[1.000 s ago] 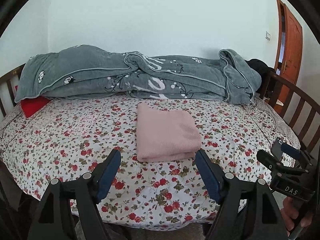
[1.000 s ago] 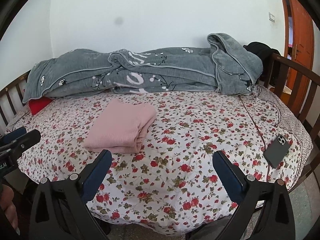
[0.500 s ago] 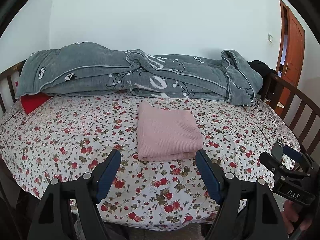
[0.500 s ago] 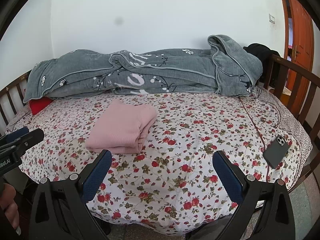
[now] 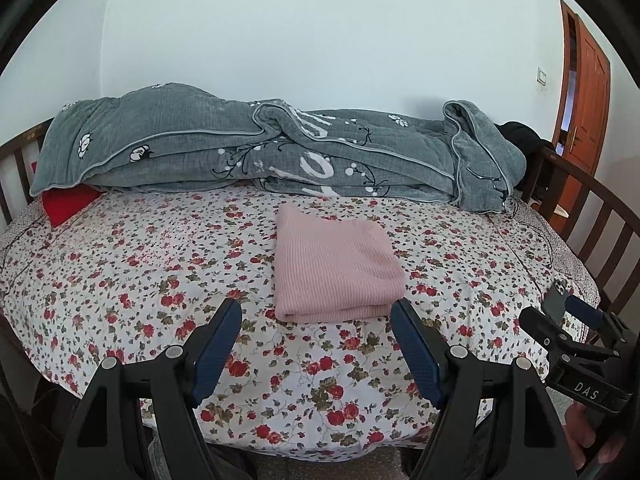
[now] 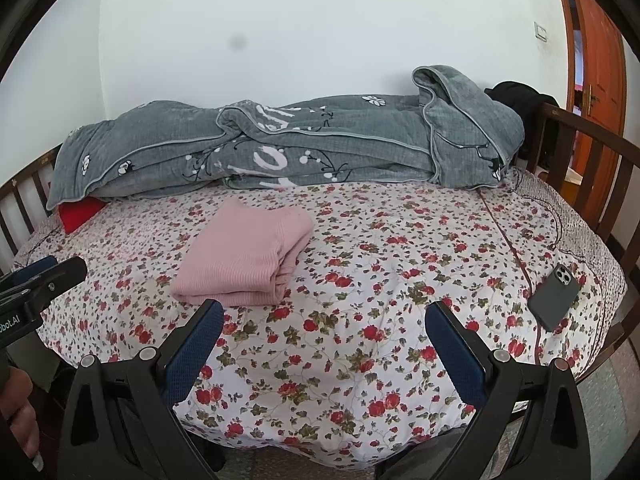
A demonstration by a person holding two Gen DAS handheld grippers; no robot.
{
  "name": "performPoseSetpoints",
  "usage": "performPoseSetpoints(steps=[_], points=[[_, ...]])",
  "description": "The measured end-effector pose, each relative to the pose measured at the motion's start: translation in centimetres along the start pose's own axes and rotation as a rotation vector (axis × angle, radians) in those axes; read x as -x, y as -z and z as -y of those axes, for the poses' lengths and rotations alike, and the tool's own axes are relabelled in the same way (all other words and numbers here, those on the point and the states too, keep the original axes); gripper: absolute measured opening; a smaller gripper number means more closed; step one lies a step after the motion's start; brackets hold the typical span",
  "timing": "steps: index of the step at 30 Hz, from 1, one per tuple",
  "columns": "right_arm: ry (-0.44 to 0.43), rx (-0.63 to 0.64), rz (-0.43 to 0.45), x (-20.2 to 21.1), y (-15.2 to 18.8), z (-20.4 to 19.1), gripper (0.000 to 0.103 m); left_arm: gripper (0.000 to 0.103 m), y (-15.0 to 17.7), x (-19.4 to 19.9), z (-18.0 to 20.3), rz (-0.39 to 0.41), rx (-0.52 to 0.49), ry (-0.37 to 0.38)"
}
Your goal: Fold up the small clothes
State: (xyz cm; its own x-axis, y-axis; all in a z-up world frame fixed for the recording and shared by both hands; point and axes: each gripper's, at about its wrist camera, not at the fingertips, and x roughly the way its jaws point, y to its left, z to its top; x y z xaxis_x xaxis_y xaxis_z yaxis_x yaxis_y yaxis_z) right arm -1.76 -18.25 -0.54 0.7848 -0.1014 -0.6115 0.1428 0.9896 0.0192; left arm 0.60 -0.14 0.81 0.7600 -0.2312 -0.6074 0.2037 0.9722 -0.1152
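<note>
Folded pink garment (image 5: 336, 266) lies flat, long axis toward grey quilt (image 5: 256, 152).

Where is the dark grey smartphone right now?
The dark grey smartphone lies face down near the right edge of the floral bedsheet, by the wooden bed rail, far right of the folded pink knit garment.

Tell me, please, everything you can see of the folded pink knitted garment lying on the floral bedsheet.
The folded pink knitted garment is a soft, finely ribbed fabric folded into a neat, roughly rectangular stack of several layers, whose edges show along its near side. It lies flat on the floral bedsheet, short of the rumpled grey quilt and not touching it. Only the sheet touches it; both grippers are open and stand off from it.
</note>
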Motion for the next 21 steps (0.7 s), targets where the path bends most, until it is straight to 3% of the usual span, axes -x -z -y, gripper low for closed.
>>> performPoseSetpoints(steps=[21], points=[[0.0,-0.014,0.006,0.33,-0.03,-0.2,0.099,0.076,0.01,0.11,0.08,0.004,0.007,-0.005]])
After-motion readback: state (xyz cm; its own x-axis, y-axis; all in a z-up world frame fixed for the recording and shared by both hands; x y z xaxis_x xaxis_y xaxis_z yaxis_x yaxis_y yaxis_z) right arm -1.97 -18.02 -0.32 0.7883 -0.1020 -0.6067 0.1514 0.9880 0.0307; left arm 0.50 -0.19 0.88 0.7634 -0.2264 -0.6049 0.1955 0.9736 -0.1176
